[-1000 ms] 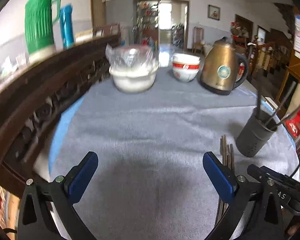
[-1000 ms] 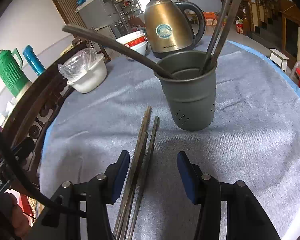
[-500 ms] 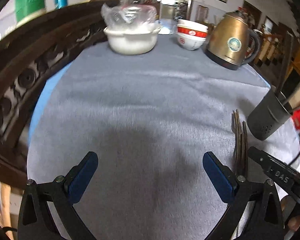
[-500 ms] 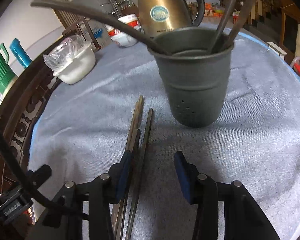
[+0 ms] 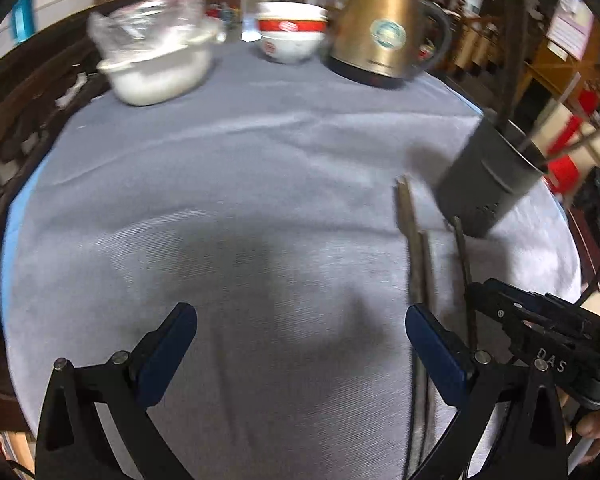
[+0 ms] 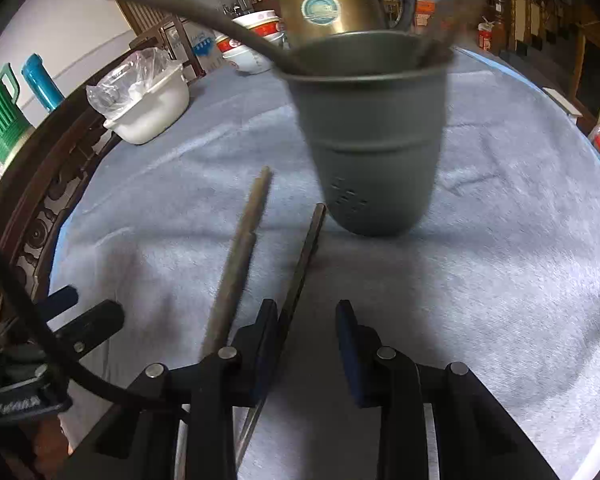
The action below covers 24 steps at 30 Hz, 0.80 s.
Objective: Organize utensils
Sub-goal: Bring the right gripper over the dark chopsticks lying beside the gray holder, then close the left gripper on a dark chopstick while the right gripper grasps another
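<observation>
now, by the utensil holder (image 6: 374, 152):
chopsticks (image 6: 236, 276): flat on desk cloth (image 6: 500, 260), just before holder.
right gripper (image 6: 308, 320): jaws just closing, narrow gap, one stick at left pad, not clamped.
left gripper (image 5: 300, 340): wide open, empty.

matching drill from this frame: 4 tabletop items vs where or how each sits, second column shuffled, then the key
Things:
1. gold metal kettle
2. dark grey perforated utensil cup
3. white plastic tub with clear bag
4. loose brown chopsticks

States:
A. lying flat on the grey cloth
B. upright, holding utensils
C. far left, by the carved wooden rail
D. far side, beside the red-and-white bowls

Pairs: 1-D, 2-B, 3-C, 4-A
</observation>
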{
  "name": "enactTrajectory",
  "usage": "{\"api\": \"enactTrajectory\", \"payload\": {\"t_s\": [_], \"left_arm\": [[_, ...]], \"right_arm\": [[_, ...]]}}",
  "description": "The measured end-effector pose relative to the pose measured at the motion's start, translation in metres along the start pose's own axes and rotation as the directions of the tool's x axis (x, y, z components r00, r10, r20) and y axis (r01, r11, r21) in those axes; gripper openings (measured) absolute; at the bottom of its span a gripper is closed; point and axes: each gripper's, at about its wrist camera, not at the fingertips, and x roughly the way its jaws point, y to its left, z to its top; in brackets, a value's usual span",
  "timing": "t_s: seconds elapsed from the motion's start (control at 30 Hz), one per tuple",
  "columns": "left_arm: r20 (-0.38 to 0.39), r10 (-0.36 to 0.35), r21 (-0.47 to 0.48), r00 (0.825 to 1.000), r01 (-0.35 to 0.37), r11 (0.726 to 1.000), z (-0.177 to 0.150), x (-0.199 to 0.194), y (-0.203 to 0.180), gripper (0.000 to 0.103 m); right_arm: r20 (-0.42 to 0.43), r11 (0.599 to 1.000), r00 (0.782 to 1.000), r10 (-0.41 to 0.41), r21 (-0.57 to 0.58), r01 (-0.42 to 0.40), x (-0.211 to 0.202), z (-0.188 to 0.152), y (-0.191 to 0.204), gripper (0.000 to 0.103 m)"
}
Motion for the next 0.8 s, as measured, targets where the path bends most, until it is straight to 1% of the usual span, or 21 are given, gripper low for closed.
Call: {"api": "enactTrajectory", "payload": {"t_s": [0.03,0.1,0.2,0.3,0.43,0.57,0.7,0.8], "left_arm": [[-0.018,-0.011,0.016,1.000,0.012,1.000,0.002,0.005,-0.005,0.102],[-0.039,-0.017,0.035,0.999,0.018,0.999,0.004,0.012,-0.010,0.095],[-0.062,-0.030,0.064,0.998,0.034,0.997,0.008,0.019,-0.021,0.092],[-0.077,-0.024,0.089,0.997,0.031,0.996,0.010,0.024,-0.028,0.091],[-0.094,-0.010,0.105,0.996,0.020,0.994,0.012,0.030,-0.035,0.091],[-0.102,-0.022,0.097,0.995,0.032,0.995,0.013,0.034,-0.040,0.091],[-0.118,-0.018,0.098,0.993,0.030,0.995,0.012,0.034,-0.043,0.091],[-0.099,-0.014,0.111,0.995,0.025,0.994,0.010,0.025,-0.045,0.091]], "right_arm": [[-0.003,1.000,1.000,0.007,0.004,-0.007,-0.002,-0.002,-0.005,0.031],[-0.001,1.000,1.000,0.017,0.010,-0.017,-0.005,-0.005,-0.010,0.031],[0.010,0.999,0.999,0.036,0.004,-0.036,-0.007,-0.008,-0.015,0.032],[0.020,0.998,0.998,0.067,0.006,-0.067,-0.008,-0.011,-0.020,0.032],[0.039,0.997,0.996,0.081,-0.010,-0.081,-0.010,-0.016,-0.023,0.032],[0.049,0.995,0.994,0.096,-0.017,-0.096,-0.012,-0.017,-0.025,0.032],[0.059,0.993,0.992,0.114,-0.028,-0.113,-0.012,-0.020,-0.027,0.032],[0.063,0.992,0.991,0.120,-0.034,-0.118,-0.013,-0.021,-0.029,0.032]]}}
